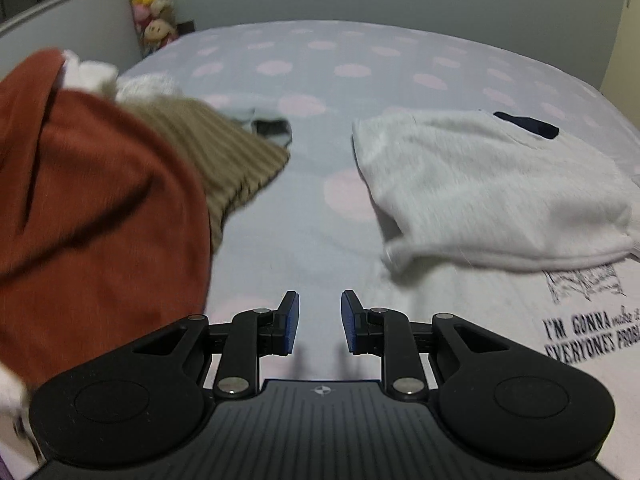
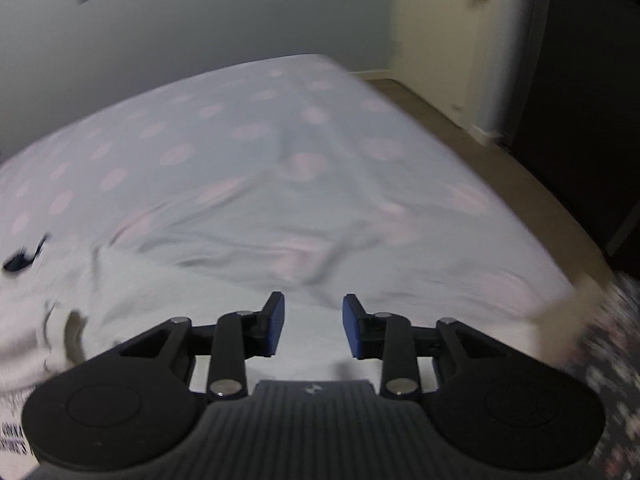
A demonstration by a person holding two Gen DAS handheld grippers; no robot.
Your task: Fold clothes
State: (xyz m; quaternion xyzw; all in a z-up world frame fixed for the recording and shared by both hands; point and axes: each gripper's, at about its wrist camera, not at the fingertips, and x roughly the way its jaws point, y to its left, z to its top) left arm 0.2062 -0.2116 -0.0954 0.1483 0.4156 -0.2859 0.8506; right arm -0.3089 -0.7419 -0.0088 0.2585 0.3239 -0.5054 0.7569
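We count one white shirt [image 1: 480, 184], one rust garment [image 1: 88, 208], one tan ribbed garment [image 1: 224, 148] on the bed [image 1: 304, 80]. Left claw [image 1: 319, 320] and right claw [image 2: 313, 324] hover level, both spread, holding nothing.

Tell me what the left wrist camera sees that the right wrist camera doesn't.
Only the left wrist view shows the pile of clothes, a rust-orange garment over a tan ribbed one, and the plush toys in the corner. Only the right wrist view shows the wooden floor beside the bed and a dark doorway. Both show the polka-dot bedsheet, the white printed T-shirt and an open gripper with nothing between its fingers: left gripper, right gripper.
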